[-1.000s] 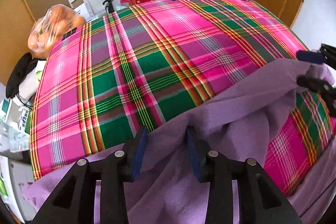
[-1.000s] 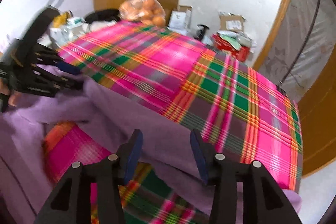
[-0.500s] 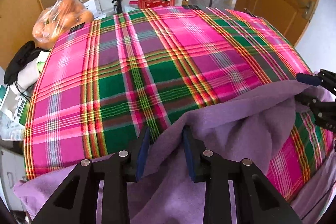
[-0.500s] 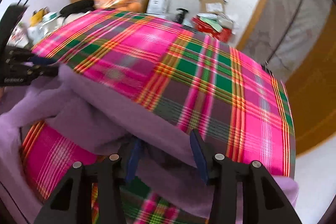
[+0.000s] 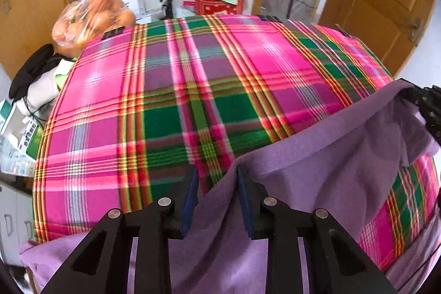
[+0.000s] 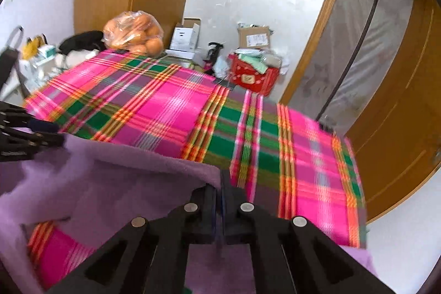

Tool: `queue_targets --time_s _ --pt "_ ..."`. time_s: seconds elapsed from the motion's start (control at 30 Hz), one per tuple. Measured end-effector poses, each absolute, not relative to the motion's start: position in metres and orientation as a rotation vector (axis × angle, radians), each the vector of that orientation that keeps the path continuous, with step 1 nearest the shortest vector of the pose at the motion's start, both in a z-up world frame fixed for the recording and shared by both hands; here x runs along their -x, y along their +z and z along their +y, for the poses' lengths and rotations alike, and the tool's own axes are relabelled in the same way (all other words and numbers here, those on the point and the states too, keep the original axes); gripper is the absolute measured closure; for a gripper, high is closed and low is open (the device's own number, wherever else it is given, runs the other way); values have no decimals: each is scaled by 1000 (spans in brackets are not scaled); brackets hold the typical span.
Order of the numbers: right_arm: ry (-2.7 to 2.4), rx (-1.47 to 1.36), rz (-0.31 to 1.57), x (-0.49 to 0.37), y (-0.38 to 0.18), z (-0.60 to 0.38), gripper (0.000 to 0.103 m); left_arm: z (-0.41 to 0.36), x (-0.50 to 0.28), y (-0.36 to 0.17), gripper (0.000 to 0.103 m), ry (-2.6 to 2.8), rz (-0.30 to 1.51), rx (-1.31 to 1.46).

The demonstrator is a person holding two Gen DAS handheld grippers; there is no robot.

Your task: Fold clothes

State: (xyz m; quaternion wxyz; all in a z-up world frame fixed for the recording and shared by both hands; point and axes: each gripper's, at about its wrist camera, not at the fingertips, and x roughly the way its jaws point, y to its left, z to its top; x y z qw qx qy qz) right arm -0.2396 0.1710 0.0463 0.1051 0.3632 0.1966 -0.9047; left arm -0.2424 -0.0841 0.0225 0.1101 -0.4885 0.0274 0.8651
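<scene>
Left gripper: low and level over the near edge of the purple garment, jaws parted, blue pads either side of a raised fold, fabric lying between them but not pinched. Right gripper: jaws pressed together on the same garment's upper hem, at its far right corner, raised slightly above the left one, fingers pointing forward and angled a little leftward.
</scene>
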Motion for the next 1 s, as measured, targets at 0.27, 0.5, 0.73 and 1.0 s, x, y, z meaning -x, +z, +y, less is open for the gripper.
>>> queue_targets --time_s 0.27,0.5,0.73,1.0 --pt "-2692 -1269 550 282 16 164 92 -100 257 18 75 2576 5 1488" --pt "-2745 -1165 426 234 58 181 84 -112 230 36 75 2573 13 1476" --pt "-2427 -1227 243 164 58 156 84 -127 185 45 75 2507 -79 1498" --pt "-2049 -1344 144 118 8 92 84 -121 156 36 75 2430 -111 1533"
